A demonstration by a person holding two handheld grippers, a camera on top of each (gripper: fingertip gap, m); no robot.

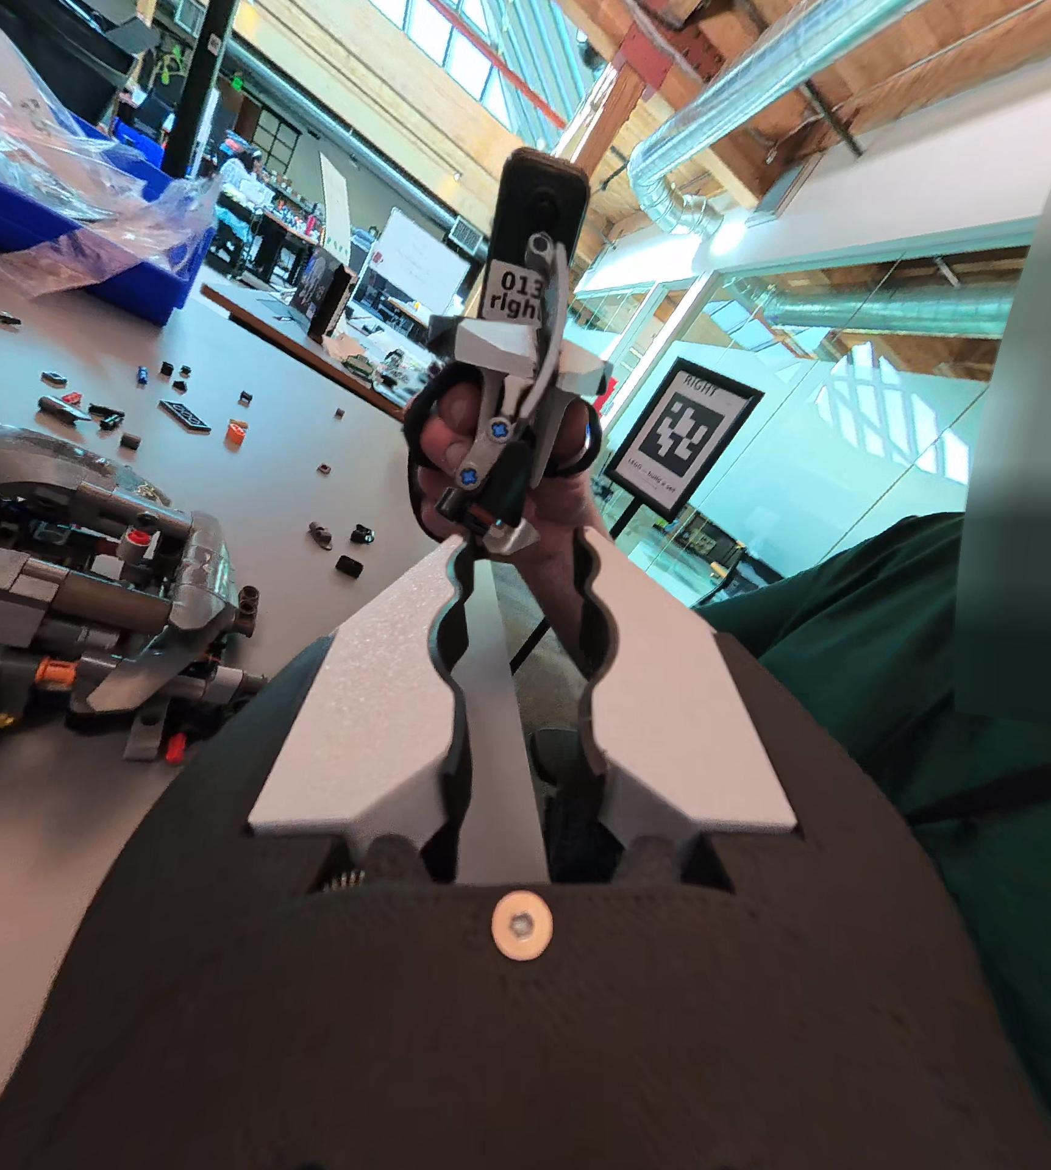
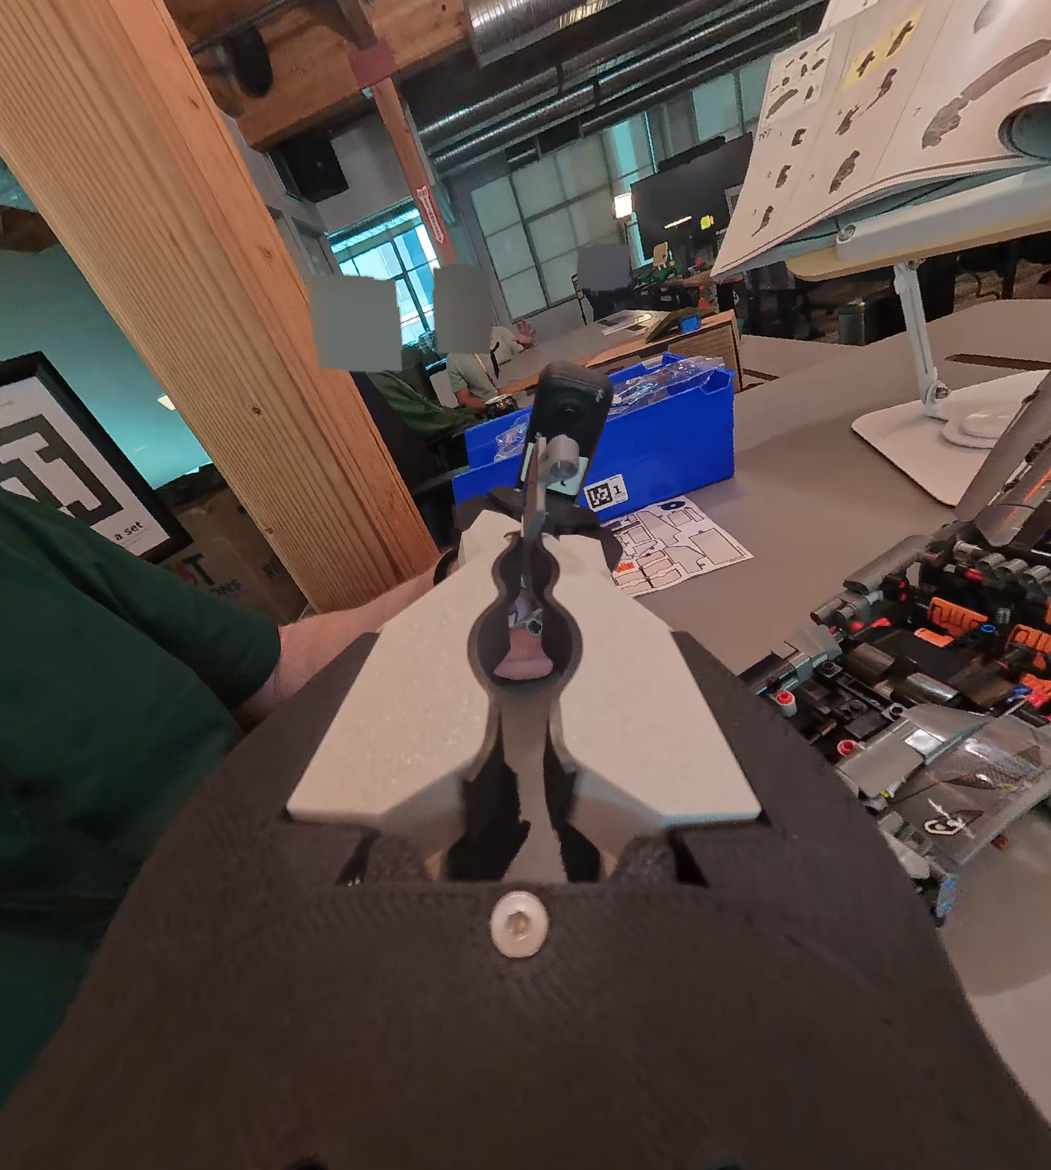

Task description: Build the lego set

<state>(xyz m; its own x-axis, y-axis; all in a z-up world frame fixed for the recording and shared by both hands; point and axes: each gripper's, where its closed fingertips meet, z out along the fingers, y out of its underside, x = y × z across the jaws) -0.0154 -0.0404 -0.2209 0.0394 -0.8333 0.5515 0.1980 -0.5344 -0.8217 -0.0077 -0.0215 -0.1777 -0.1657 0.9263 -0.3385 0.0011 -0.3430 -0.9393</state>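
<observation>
Both claws are held nose to nose in mid-frame, the left gripper (image 1: 526, 544) parted around a small assembly pinched by the right gripper (image 2: 526, 544), while the largely built grey car model (image 2: 985, 665) at frame right and loose pieces (image 1: 187, 415) upper left suggest work remaining

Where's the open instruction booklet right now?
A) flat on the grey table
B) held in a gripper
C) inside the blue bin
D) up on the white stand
D: the open paper instruction booklet lies on the tilted tray of the white metal stand, raised above the grey table in the right wrist view.
</observation>
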